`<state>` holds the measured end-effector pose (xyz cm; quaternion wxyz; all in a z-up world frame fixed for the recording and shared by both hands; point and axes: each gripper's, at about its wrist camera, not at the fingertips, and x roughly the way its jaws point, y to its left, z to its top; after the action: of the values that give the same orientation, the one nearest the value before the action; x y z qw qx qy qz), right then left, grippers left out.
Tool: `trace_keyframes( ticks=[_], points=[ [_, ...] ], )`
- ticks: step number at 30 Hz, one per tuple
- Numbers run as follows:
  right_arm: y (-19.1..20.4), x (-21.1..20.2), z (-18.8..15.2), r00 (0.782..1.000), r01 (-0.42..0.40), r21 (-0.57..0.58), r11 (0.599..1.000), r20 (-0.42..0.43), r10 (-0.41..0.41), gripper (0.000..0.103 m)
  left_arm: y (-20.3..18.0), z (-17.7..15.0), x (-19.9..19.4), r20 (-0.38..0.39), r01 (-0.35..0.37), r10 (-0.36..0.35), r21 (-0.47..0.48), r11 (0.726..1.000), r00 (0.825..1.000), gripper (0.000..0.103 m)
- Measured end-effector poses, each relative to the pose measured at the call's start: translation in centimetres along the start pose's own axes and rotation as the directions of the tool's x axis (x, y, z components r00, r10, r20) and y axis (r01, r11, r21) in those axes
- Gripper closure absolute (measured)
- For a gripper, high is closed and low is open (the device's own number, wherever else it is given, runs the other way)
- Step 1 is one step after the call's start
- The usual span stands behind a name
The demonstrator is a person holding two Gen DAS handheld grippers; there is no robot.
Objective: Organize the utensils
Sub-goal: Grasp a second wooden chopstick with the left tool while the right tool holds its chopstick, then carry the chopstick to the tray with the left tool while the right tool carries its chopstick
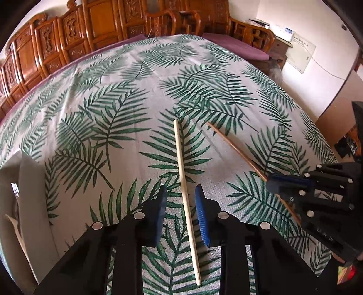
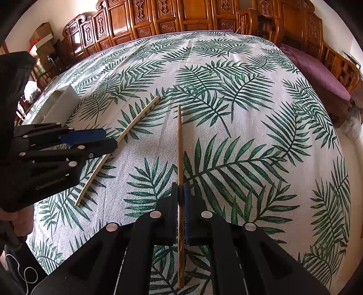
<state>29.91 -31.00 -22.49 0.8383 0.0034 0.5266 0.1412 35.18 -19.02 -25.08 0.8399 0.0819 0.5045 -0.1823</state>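
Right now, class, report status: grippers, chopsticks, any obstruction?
Right gripper shut on dark chopstick. Left gripper open, straddling pale chopstick on tablecloth. Nothing in the way.

- Tablecloth (image 1: 127, 74): off-white weave printed all over with dark green palm fronds.
- Pale chopstick (image 1: 185, 186), centre of the left wrist view: light cream wood.
- Darker chopstick (image 2: 180, 145), centre of the right wrist view: golden brown.
- Left gripper (image 1: 180, 213) and right gripper (image 2: 180, 211): black bodies, blue pads, silver round pins.
- Carved cabinets (image 2: 172, 15), top of frame: glossy orange-brown.
- Cushion (image 2: 317, 72), upper right: plum purple.
- Container (image 2: 61, 102), left: white.
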Motion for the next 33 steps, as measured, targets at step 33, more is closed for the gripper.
trace_keyframes(
  ticks=[33],
  points=[
    [1.9, -1.6, 0.5, 0.999, 0.035, -0.053, 0.998, 0.042, -0.033, 0.097, 0.4, -0.8, -7.8, 0.124, 0.010, -0.012, 0.011, 1.000, 0.992, 0.099]
  ],
)
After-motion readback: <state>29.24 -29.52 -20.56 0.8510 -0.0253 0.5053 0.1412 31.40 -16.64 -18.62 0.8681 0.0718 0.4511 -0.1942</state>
